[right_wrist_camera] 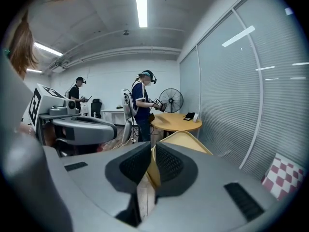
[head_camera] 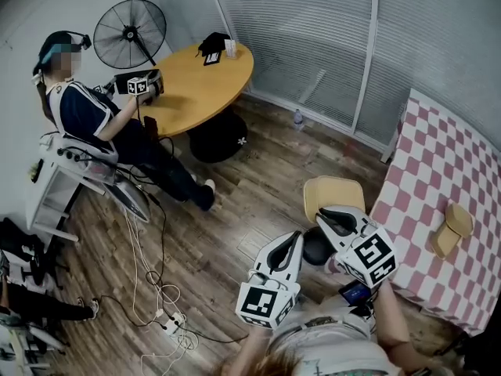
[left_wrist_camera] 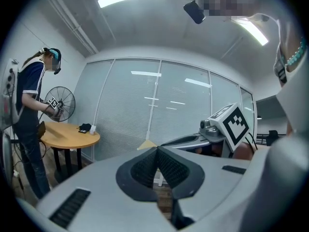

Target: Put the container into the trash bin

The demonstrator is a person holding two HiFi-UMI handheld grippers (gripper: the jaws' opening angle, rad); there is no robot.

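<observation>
Your right gripper (right_wrist_camera: pixel 150 153) fingers pinch the container (head_camera: pixel 332 192); left gripper (left_wrist_camera: pixel 157 151) fingers are closed, empty; dropping it into the trash bin (head_camera: pixel 315 251) remains

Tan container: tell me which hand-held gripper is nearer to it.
Right. The right hand-held gripper is shut on the edge of the tan container; the left hand-held gripper, shut and empty, sits beside the right one, clear of the container.

Grey left gripper (head_camera: pixel 294 240), right gripper (head_camera: pixel 324 215), marker cubes (head_camera: pixel 262 302)
</observation>
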